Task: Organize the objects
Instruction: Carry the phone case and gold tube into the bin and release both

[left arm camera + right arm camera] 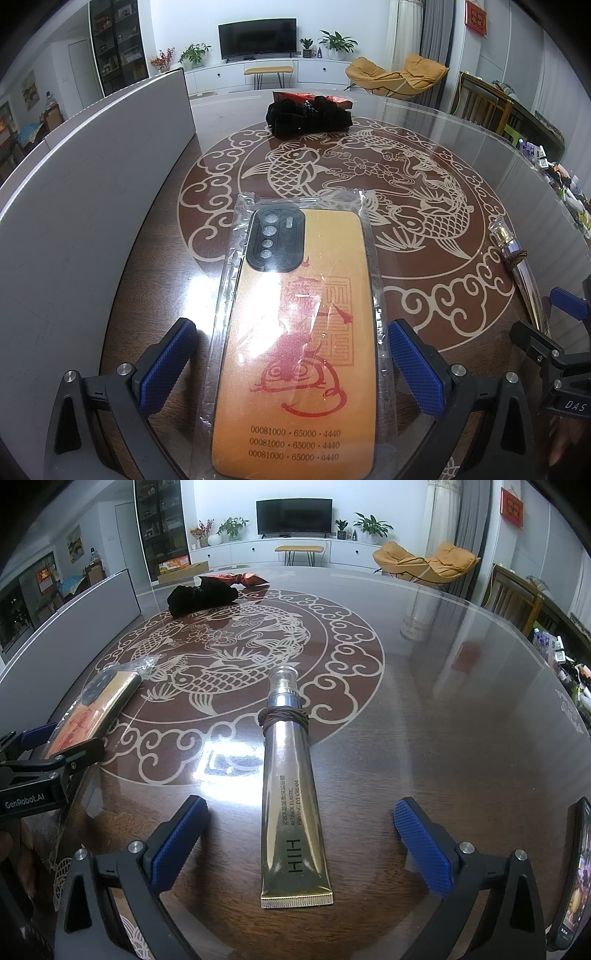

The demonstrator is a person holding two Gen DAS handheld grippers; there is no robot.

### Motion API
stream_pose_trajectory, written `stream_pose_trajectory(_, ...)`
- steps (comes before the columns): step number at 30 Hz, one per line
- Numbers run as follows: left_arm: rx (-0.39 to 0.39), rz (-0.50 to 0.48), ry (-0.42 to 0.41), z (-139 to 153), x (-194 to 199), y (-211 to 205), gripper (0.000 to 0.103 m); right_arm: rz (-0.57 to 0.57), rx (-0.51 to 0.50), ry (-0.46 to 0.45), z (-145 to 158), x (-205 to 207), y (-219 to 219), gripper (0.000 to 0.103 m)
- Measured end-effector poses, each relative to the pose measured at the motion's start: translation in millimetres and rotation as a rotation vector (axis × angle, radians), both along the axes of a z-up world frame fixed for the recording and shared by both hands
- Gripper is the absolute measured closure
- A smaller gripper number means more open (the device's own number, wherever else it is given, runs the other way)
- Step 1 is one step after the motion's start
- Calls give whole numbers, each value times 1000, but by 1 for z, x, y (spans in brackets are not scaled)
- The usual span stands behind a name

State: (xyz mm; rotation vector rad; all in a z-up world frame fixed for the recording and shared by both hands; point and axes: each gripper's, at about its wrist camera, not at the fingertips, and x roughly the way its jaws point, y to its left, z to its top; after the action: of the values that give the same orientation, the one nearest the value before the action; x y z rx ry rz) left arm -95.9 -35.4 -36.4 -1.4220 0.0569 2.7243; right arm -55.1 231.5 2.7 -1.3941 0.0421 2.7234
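right gripper (297, 843) jaws stand wide, nothing pinched; the eye cream tube (291, 812) lies flat on the worktop (443, 720) between them, touching neither pad, crimped end toward the camera, cap end pointing away, a brown cord (284, 718) wound round its neck. left gripper (291, 363) jaws also wide; the phone case (295, 332) in its clear plastic sleeve lies flat between them, camera cutout at the far end, sleeve edges close to both pads but no pinch seen.

beyond the jaws: black cloth bundle (201, 596) and a red wrapper (236, 579) well ahead at the far side of the worktop, a white panel (92, 203) off to the left of the left jaws.

judgement: both items look set down side by side, so the step in hand is letting go and clearing out. to do it well, lift each gripper straight back and up so the pads don't nudge tube or sleeve out of line; the sleeve is slippery on the glass and would skate easily.

hard to tell: near end of the case cut off by frame bottom; a dark phone-like thing (570, 878) at the right edge is only partly visible; clutter at the far right too small to read.
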Motion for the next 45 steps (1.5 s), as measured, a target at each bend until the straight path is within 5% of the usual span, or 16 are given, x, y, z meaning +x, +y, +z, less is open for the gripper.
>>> stream_pose_trajectory(7,-6,-60,-60,3,-6,0,5,26,-21,-47,2,-11,1,6)
stream_pose_trajectory(9,2,-67,11,7,1,0,29,46,-7,-44,10,-21,-1,61)
stream_pose_trajectory(10,2,-68,15,7,3,0,29,55,-12,-51,13,-27,-2,72)
stream_pose_trajectory(14,104,-72,70,22,25,-8,29,63,-106,-66,21,-26,3,77)
stream_pose_trajectory(22,299,-29,290,119,83,-54,29,111,-227,70,96,4,-19,77)
stream_pose_trajectory(27,263,96,369,164,107,-133,29,284,-365,159,158,-9,-96,77)
stream_pose_trajectory(32,135,280,294,155,105,-227,29,501,-481,137,178,-38,-208,77)
stream_pose_trajectory(35,36,351,113,122,86,-265,27,582,-480,99,165,-55,-271,75)
stream_pose_trajectory(37,-17,409,22,103,79,-281,27,617,-450,-8,141,-70,-309,52)
stream_pose_trajectory(38,-28,437,3,98,80,-286,27,621,-439,-69,129,-74,-320,30)
stream_pose_trajectory(41,-13,491,29,94,89,-292,12,613,-455,-32,126,-60,-308,25)
stream_pose_trajectory(45,2,537,112,102,98,-292,10,547,-349,119,136,-35,-258,2)
